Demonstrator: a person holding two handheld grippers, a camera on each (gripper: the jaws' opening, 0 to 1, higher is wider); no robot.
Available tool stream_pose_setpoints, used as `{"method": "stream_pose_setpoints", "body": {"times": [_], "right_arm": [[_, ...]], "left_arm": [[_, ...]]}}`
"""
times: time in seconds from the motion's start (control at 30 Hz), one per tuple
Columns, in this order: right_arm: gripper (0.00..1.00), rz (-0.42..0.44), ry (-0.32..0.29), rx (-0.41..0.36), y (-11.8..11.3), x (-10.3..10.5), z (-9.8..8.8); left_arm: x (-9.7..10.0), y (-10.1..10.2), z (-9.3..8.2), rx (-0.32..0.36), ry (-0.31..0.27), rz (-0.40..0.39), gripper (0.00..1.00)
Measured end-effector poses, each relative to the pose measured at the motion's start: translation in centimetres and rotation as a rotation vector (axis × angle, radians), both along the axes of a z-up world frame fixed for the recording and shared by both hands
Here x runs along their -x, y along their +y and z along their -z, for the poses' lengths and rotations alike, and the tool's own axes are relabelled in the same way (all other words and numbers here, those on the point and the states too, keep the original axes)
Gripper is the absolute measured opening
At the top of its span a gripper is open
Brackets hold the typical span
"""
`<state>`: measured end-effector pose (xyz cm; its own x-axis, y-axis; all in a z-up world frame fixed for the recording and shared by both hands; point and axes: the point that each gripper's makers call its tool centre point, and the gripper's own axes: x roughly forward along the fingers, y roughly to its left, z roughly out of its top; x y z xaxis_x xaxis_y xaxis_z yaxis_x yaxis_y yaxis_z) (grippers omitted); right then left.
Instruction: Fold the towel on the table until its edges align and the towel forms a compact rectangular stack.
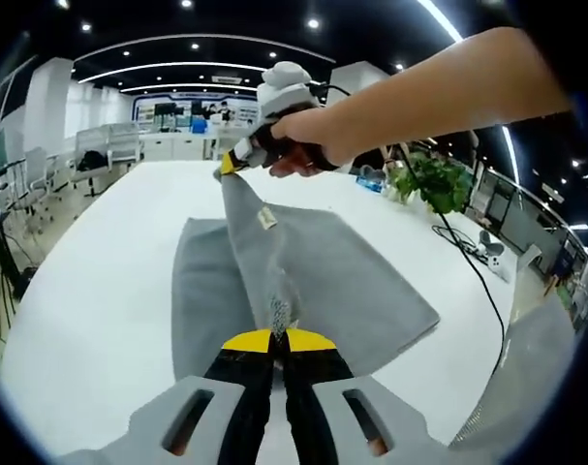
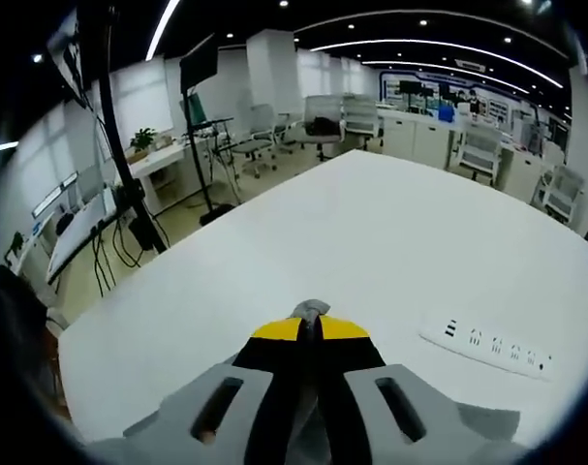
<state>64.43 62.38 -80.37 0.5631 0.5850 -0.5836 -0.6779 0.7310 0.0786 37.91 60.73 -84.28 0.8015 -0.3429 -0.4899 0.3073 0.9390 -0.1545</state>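
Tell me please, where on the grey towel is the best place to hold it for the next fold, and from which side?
Probably at its corners, coming in from the edges. The towel is already pinched so: the left gripper is shut on the near corner, and the right gripper grips the far one, with a taut ridge between them. The thin cloth gathers easily between the jaws, while the middle lies flat on the table.

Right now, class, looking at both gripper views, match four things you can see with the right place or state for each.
Things:
1. towel
2. power strip
3. potted plant
4. left gripper

Places or states:
A. lying flat on the white table, white
B. shut on a pinch of grey cloth
C. green, standing beyond the table's far right edge
D. grey, partly lifted, held at two corners

Pairs: 1-D, 2-A, 3-C, 4-B
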Motion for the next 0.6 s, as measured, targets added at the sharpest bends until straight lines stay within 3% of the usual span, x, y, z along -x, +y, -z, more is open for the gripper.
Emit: {"method": "stream_pose_setpoints", "body": {"times": [0.1, 0.43, 0.6], "right_arm": [[0.02, 0.01, 0.01, -0.006, 0.3, -0.1, 0.8], [0.03, 0.008, 0.002, 0.03, 1.3, -0.1, 2.3], [0.03, 0.005, 0.001, 0.04, 1.6, -0.3, 2.9]], "left_arm": [[0.0, 0.5, 1.2, -0.01, 0.015, -0.005, 0.03], [-0.1, 0.9, 2.1, -0.045, 0.056, 0.0, 0.03], [0.1, 1.2, 3.5, -0.07, 0.072, 0.004, 0.03]]}}
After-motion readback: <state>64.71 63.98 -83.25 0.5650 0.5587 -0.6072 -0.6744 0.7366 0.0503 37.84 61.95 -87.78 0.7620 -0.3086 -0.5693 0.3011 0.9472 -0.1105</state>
